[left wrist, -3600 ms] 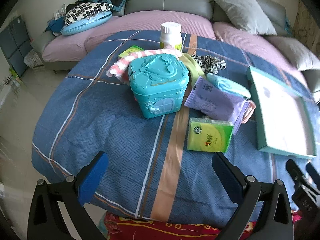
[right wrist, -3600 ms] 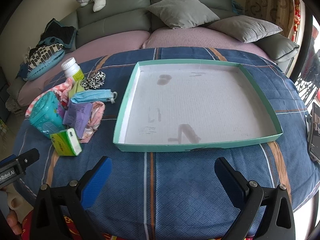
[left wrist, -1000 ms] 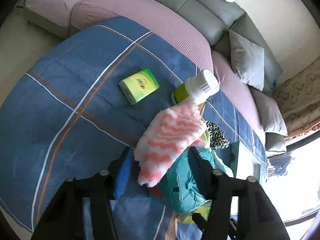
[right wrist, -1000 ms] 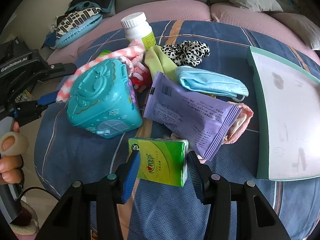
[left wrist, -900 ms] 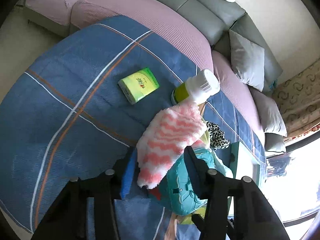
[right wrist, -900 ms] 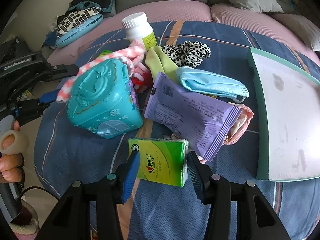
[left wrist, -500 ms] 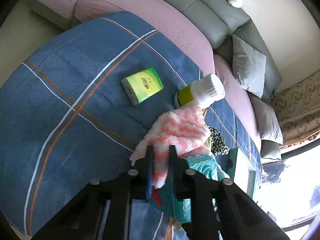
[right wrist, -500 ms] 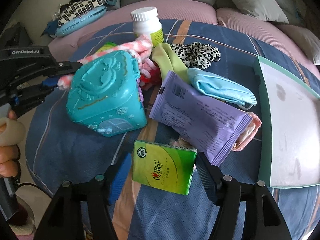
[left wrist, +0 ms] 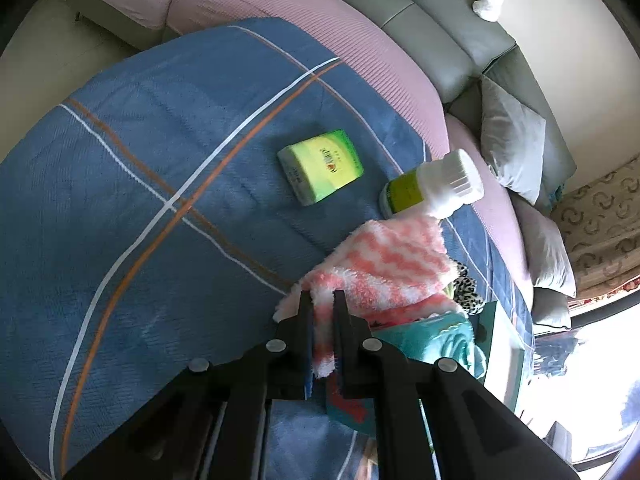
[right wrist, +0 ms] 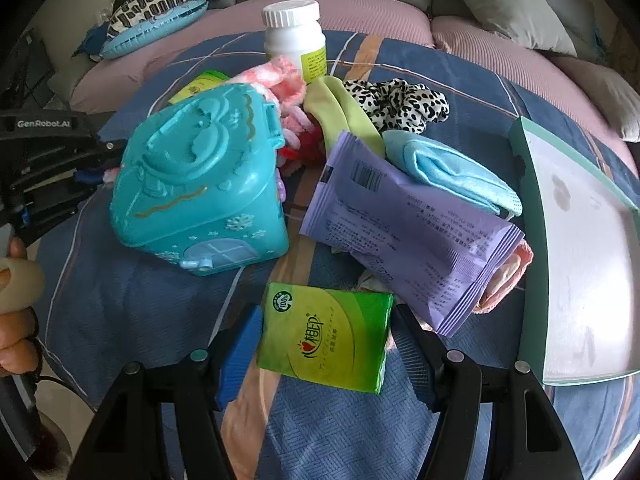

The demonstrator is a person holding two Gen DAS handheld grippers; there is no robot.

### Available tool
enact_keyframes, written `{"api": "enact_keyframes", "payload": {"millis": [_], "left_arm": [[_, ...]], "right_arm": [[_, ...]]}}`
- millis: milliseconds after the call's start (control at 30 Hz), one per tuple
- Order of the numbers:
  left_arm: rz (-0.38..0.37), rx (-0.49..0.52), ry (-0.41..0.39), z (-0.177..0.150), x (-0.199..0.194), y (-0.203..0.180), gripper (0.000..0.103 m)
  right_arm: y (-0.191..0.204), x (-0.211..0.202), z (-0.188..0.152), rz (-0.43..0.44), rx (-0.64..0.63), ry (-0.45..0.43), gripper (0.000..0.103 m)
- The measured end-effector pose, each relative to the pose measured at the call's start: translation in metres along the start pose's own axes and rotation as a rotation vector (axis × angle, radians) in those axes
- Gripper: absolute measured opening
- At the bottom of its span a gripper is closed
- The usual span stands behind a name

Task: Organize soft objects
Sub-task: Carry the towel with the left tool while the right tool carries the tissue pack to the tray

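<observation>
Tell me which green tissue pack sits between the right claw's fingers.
The near green tissue pack, beside the purple pouch; the right claw straddles it. The other green pack lies past the teal box.

The teal box [right wrist: 200, 184] hides most of the pink fuzzy sock [right wrist: 276, 80] behind it.

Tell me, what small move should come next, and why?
Probably lift the pink-and-white fuzzy cloth gently up. The left hand-held gripper is shut on its edge, but the rest lies draped over the teal plastic case, beside the white bottle.
</observation>
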State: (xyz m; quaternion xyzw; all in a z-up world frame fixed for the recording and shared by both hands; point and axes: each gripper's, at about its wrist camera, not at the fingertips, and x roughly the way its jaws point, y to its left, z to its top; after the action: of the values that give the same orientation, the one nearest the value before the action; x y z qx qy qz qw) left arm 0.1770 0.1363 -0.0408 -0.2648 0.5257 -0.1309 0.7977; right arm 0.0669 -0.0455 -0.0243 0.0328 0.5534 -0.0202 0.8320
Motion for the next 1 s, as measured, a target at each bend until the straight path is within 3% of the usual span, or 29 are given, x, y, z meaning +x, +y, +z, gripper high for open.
{"api": "enact_keyframes", "payload": {"millis": [233, 700, 800, 1000], "left_arm": [[0.028, 0.022, 0.013, -0.007, 0.005, 0.008, 0.008], [0.027, 0.036, -0.019, -0.017, 0.009, 0.019, 0.008], [0.027, 0.044, -0.024, -0.021, 0.004, 0.021, 0.008], [0.02, 0.051, -0.037, -0.023, -0.006, 0.022, 0.007]], "right_arm": [[0.01, 0.0, -0.007, 0.021, -0.038, 0.011, 0.077], [0.019, -0.001, -0.015, -0.005, -0.073, 0.026, 0.077], [0.017, 0.005, -0.012, -0.019, -0.084, 0.036, 0.071], [0.011, -0.01, -0.013, 0.001, -0.078, 0.006, 0.07]]}}
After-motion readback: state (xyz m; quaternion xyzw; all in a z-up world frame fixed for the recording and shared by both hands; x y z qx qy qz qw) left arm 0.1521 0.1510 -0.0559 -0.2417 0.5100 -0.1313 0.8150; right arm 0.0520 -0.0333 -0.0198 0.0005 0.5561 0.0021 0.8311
